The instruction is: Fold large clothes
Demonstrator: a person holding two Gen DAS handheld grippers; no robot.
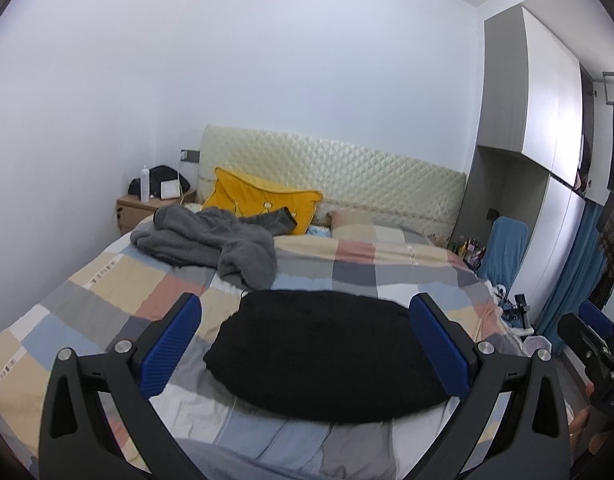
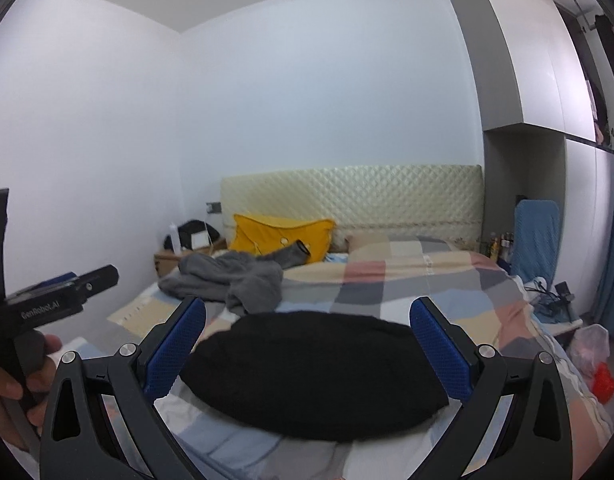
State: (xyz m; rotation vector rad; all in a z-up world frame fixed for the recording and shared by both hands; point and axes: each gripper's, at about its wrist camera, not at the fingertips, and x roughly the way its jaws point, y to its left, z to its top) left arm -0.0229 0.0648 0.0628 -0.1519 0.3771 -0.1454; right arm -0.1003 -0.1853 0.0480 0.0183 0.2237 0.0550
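While both tools hang above the near end of the bed, the left tongs stand wide apart, gripping nothing, and the right tongs gape just as wide, empty too. Between and just beyond each pair of blue pads lies the black garment, folded into a flat bundle on the checked quilt. Farther ahead, left of the tongs, a gray sweater sprawls crumpled, one sleeve lying across the yellow pillow by the headboard.
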